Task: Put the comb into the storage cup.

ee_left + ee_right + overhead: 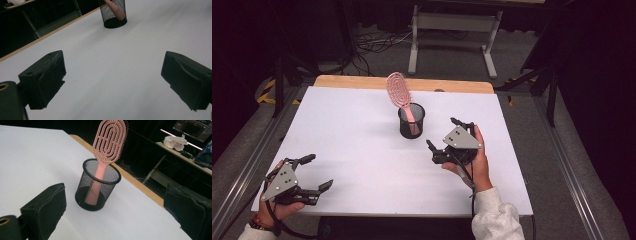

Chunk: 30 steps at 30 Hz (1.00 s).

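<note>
A pink hairbrush stands handle-down in a black mesh cup near the middle of the white table. My right gripper is open just right of the cup, nothing between its jaws. My left gripper is open at the table's near left corner, far from the cup, holding nothing.
The table's wooden far edge shows behind the white surface. A grey metal stand and cables lie on the floor beyond. In the right gripper view, a desk with a white bag stands off to the side.
</note>
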Tool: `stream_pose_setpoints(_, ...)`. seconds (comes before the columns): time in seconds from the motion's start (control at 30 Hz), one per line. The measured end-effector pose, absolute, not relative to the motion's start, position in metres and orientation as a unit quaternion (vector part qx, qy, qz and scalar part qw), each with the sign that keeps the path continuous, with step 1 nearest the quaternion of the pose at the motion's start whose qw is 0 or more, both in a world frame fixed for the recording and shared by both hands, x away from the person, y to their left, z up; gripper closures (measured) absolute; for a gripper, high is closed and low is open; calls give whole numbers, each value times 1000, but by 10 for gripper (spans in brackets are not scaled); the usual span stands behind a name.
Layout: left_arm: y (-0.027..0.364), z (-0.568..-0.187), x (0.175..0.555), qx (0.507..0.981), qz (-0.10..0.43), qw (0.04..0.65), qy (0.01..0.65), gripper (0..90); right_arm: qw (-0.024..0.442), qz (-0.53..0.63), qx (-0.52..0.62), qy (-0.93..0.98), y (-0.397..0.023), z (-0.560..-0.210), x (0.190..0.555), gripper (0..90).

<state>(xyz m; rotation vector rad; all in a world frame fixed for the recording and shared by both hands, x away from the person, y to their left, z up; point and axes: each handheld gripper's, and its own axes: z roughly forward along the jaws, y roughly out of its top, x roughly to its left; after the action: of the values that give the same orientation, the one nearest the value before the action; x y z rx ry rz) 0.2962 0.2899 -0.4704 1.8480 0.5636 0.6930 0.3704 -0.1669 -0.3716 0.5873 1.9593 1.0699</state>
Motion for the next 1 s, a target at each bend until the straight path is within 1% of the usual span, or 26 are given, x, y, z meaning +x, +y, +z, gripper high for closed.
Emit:
stream_pose_setpoints(0.4, 289, -471, 296, 771, 287, 518, 234, 64, 396, 415, 237, 784, -173, -380, 367, 44)
stream_pose_setpoints(1.0, 287, -471, 295, 774, 287, 515, 230, 64, 394, 403, 239, 790, -182, -386, 355, 44)
